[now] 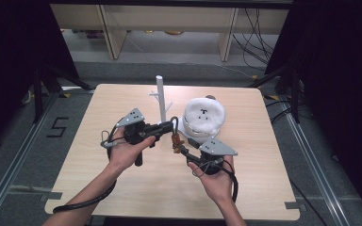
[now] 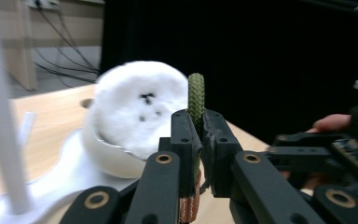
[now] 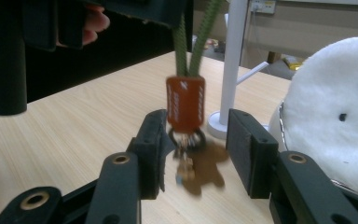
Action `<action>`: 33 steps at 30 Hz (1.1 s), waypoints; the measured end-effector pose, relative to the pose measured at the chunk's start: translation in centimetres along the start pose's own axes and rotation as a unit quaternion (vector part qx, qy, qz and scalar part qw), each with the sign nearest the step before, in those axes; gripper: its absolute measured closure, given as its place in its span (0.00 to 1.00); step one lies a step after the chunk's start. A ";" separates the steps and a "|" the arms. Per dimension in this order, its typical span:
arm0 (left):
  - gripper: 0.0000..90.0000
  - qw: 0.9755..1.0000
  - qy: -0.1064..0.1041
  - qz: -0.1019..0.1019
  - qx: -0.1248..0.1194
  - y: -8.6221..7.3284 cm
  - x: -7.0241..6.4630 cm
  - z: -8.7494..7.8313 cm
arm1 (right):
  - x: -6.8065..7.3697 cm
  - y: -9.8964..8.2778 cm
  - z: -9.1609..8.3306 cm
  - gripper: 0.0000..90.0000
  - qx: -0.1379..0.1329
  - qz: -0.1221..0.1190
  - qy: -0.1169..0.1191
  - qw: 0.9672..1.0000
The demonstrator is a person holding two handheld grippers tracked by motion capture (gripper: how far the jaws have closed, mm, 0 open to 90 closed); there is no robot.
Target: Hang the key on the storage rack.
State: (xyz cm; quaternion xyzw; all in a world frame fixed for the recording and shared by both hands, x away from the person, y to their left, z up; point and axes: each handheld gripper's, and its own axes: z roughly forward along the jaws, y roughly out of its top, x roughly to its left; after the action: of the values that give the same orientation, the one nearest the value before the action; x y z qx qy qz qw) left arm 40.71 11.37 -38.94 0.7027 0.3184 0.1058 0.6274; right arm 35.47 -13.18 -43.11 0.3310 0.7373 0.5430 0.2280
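Black jaws of the left gripper, just left of centre in the high view, are clenched on the green cord loop of a keychain, which hangs above the table. Right of it, the right gripper stands released, jaws apart around the orange tag. The handover looks done; hanging the loop on the white stand, upper centre, seems left.

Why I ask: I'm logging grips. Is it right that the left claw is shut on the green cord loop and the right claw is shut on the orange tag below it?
Not quite. The right claw is open around the orange tag, its pads apart from it, as the right gripper view shows. The left claw is shut on the green cord loop.
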 end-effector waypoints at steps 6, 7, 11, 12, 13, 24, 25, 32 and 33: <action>0.93 0.999 0.034 0.006 -0.003 0.2 1.0 -1.2 | -0.2 -0.1 -0.3 0.65 -0.001 0.003 -0.004 1.000; 0.93 0.999 0.039 0.009 -0.002 0.2 1.2 -1.4 | -0.2 -0.2 -0.5 0.65 0.006 -0.002 -0.007 1.000; 0.93 0.999 0.052 0.011 -0.005 0.3 1.8 -2.0 | -0.3 -0.4 -0.6 0.65 0.006 0.011 -0.005 1.000; 0.93 0.999 0.053 0.011 -0.006 0.3 1.9 -2.1 | -0.3 -0.4 -0.7 0.65 0.004 0.011 -0.008 1.000; 0.93 0.998 0.056 0.010 -0.006 0.3 2.1 -2.2 | -0.4 -0.4 -0.8 0.65 0.009 0.008 -0.011 1.000; 0.93 0.996 0.085 0.017 -0.007 0.5 3.3 -3.9 | -1.0 -0.8 -1.6 0.64 0.004 0.012 -0.021 1.000; 0.93 0.996 0.089 0.016 -0.008 0.5 3.4 -4.1 | -1.1 -0.7 -1.8 0.64 0.009 0.010 -0.022 1.000; 0.93 0.994 0.112 0.009 -0.015 0.7 4.1 -5.2 | -1.4 -1.1 -2.3 0.63 0.006 0.018 -0.033 0.999; 0.93 0.993 0.116 0.008 -0.015 0.8 4.2 -5.4 | -1.4 -1.2 -2.3 0.63 0.005 0.017 -0.030 0.999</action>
State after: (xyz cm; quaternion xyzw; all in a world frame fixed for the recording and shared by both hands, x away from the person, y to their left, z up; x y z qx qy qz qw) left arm 41.24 18.17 -38.21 0.6785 0.3819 0.1966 0.5959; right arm 34.50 -15.97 -43.56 0.3611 0.7272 0.5328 0.2388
